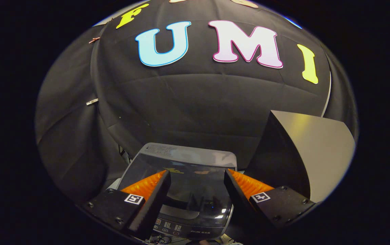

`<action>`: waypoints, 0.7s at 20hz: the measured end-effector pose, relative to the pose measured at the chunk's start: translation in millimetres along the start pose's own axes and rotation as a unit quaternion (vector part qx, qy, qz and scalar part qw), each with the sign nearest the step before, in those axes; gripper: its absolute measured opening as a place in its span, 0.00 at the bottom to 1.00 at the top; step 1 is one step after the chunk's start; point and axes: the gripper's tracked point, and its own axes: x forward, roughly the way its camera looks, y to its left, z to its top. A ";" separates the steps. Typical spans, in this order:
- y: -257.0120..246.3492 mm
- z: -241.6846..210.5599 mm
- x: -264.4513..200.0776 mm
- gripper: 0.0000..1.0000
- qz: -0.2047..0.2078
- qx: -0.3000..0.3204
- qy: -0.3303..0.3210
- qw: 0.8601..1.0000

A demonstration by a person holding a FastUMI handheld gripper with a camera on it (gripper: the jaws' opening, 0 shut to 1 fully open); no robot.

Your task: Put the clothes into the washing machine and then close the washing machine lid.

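A top-loading washing machine (184, 160) stands below and just ahead of my fingers. Its dark glossy lid (195, 185) lies flat and shut over the tub. The control panel (181, 226) with small buttons runs along the machine's near edge, under the fingers. My gripper (197, 175) hovers above the lid, open, with nothing between its fingers. The two fingertips frame the lid's middle without touching it.
A dark box-like table or cabinet (304, 149) with a pale top rises to the right of the machine, close beside the right finger. Black cloth walls close in behind and to the left of the machine.
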 end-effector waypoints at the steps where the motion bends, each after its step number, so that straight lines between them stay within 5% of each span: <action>1: 0.5 0.4 -6.8 0.99 0.003 0.002 -0.005 1.000; 14: -1.0 23.1 -137.1 0.98 0.061 0.008 -0.140 0.988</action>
